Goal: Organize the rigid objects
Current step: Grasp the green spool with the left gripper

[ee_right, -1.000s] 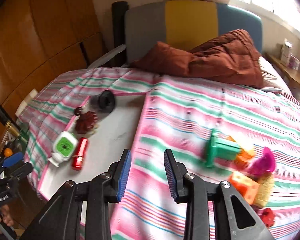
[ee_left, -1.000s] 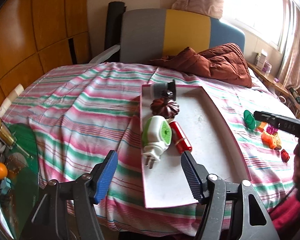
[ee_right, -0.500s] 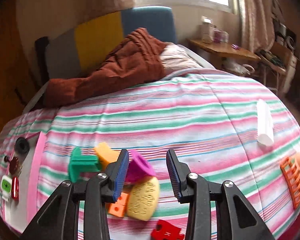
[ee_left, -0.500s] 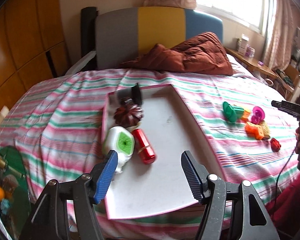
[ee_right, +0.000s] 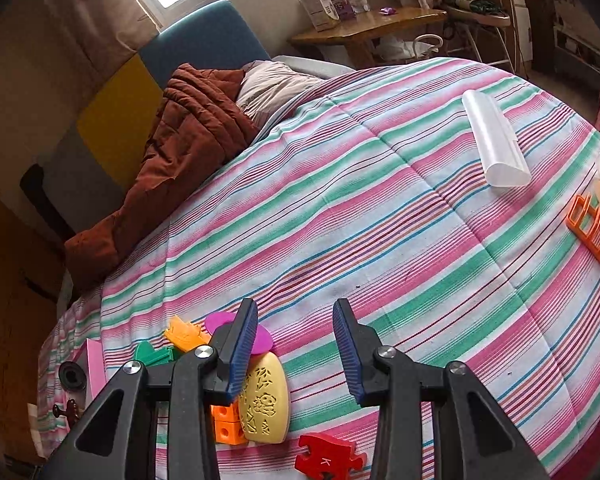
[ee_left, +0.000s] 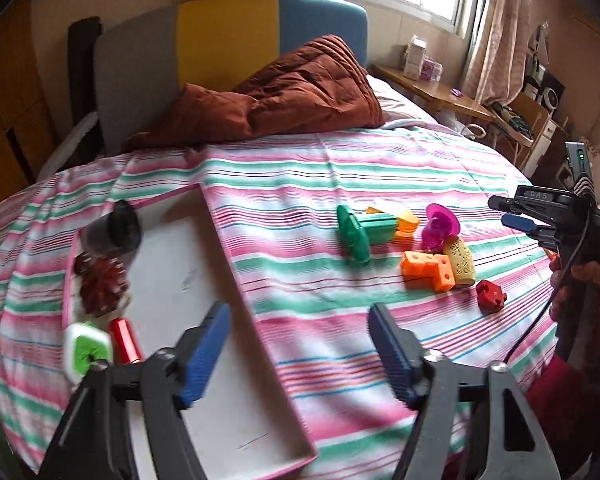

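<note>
A white pink-rimmed tray (ee_left: 204, 300) lies on the striped bed. It holds a dark cylinder (ee_left: 114, 230), a brown ridged piece (ee_left: 100, 284), a red tube (ee_left: 124, 340) and a green-and-white plug (ee_left: 86, 350). Loose toys lie to its right: a green piece (ee_left: 360, 232), a magenta piece (ee_left: 440, 226), an orange block (ee_left: 428, 270), a yellow embossed piece (ee_right: 264, 400) and a red puzzle piece (ee_right: 326, 460). My left gripper (ee_left: 300, 352) is open and empty over the tray's right rim. My right gripper (ee_right: 294, 356) is open and empty just right of the toys.
A brown quilt (ee_left: 280, 96) lies against the headboard. A clear plastic roll (ee_right: 494, 140) and an orange rack (ee_right: 596, 232) lie on the bed's right side. A wooden side table (ee_right: 364, 26) stands by the window.
Both views have swung right. The left gripper moved from over the tray toward its right rim. The right gripper moved past the toys toward the bed's right side. Both stay open.
</note>
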The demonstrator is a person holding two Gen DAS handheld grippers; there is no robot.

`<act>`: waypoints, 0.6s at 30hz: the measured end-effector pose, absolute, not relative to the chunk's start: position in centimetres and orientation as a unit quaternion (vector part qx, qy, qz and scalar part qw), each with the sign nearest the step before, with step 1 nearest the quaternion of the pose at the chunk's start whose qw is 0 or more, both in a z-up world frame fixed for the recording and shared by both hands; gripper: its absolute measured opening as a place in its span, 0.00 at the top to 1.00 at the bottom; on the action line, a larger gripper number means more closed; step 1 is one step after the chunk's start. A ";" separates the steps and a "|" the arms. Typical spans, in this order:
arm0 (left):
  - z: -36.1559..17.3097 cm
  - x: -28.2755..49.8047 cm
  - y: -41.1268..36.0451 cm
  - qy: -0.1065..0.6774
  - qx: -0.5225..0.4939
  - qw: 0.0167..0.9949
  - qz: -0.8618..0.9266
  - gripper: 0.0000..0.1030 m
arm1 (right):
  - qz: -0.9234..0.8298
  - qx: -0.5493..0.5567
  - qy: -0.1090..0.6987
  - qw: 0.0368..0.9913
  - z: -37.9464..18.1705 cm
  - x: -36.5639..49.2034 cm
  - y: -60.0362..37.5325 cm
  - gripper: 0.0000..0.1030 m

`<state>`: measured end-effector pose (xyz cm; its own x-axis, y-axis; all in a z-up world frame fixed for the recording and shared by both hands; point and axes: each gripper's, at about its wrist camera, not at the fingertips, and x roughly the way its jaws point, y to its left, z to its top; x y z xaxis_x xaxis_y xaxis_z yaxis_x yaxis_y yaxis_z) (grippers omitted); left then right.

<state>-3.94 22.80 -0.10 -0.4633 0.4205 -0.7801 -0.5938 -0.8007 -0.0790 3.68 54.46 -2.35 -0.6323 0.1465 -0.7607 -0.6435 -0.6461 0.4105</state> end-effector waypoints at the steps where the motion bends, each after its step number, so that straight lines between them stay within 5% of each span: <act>1: -0.3 -4.3 23.7 0.100 -0.425 0.302 0.847 0.21 | 0.833 -0.359 0.348 0.236 -2.4 3.6 54.4 0.62; 18: -5.5 -10.7 36.3 0.140 -0.479 0.304 0.811 0.08 | 0.832 -0.356 0.370 0.212 -2.5 3.4 54.6 0.60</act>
<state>-10.73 36.34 -5.46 -0.3553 0.3592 -0.8630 -0.6274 -0.7760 -0.0646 3.39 54.63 -2.48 -0.6571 0.0886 -0.7486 -0.6154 -0.6366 0.4648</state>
